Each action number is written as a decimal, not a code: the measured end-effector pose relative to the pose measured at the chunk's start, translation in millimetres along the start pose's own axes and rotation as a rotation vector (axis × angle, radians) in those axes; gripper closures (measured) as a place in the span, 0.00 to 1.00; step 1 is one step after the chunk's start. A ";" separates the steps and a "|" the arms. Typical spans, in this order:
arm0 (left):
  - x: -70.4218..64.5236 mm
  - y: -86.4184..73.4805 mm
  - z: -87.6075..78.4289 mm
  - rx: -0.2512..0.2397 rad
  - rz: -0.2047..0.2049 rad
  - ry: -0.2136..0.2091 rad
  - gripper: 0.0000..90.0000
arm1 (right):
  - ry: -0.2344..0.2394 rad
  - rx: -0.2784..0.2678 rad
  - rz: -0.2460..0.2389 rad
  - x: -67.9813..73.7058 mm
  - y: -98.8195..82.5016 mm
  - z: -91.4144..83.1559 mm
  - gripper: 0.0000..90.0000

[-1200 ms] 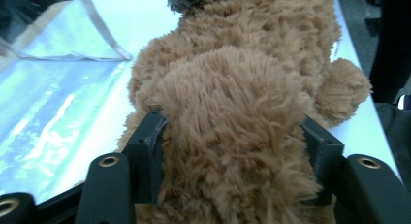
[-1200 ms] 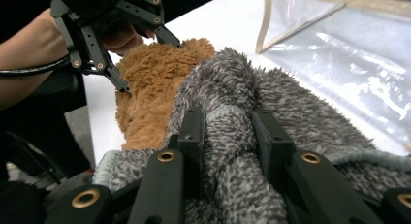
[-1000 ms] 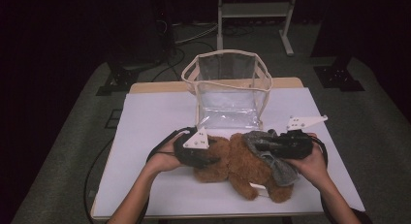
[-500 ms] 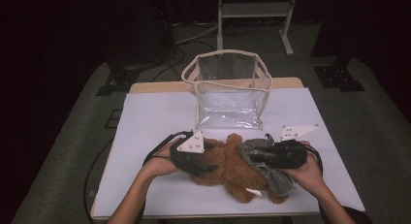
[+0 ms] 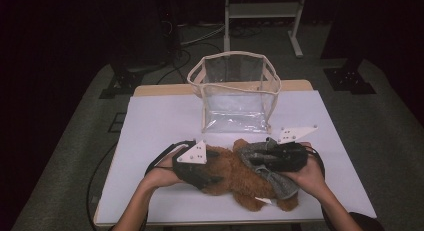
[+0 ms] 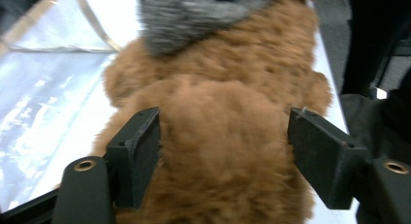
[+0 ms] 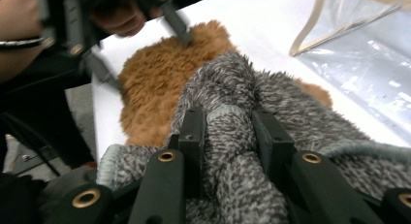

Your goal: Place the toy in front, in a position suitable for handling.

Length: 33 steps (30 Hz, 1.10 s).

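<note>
Right gripper (image 7: 228,132) jaws pinch grey garment (image 7: 271,103); left gripper (image 6: 223,151) jaws, just opening, straddle brown bear (image 6: 228,136): loose bear could drag toward 3 o'clock.

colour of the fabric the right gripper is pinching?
Mottled grey knit, clearest in the right gripper view.

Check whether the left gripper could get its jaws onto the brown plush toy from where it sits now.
Probably yes: the left gripper has just been opening, its jaws straddling the brown plush toy with nothing between pads and fur; closing should catch it.
</note>
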<state>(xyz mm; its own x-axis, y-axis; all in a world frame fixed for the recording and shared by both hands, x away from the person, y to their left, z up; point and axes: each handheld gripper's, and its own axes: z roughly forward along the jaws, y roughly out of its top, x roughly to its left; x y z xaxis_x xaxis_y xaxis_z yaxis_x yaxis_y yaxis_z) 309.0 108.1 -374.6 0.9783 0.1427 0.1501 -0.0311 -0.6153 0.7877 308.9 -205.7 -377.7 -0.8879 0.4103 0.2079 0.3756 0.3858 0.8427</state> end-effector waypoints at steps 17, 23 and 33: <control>-11.1 -3.1 7.0 0.019 0.026 -0.043 0.43 | 0.000 0.097 -0.056 4.0 33.9 28.7 0.75; -11.2 -5.8 5.4 0.008 0.016 -0.028 0.42 | -0.001 0.085 -0.039 -0.1 30.4 22.6 0.75; -10.8 -2.3 5.6 0.027 0.026 -0.030 0.41 | -0.054 0.060 -0.011 -4.6 19.5 -8.8 0.74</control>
<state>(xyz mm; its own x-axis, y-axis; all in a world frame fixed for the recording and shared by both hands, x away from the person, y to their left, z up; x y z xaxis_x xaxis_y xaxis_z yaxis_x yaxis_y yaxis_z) 299.6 103.6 -381.3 0.9829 0.1035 0.1521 -0.0514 -0.6392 0.7673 317.9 -207.3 -357.9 -0.8771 0.4490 0.1706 0.3827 0.4388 0.8130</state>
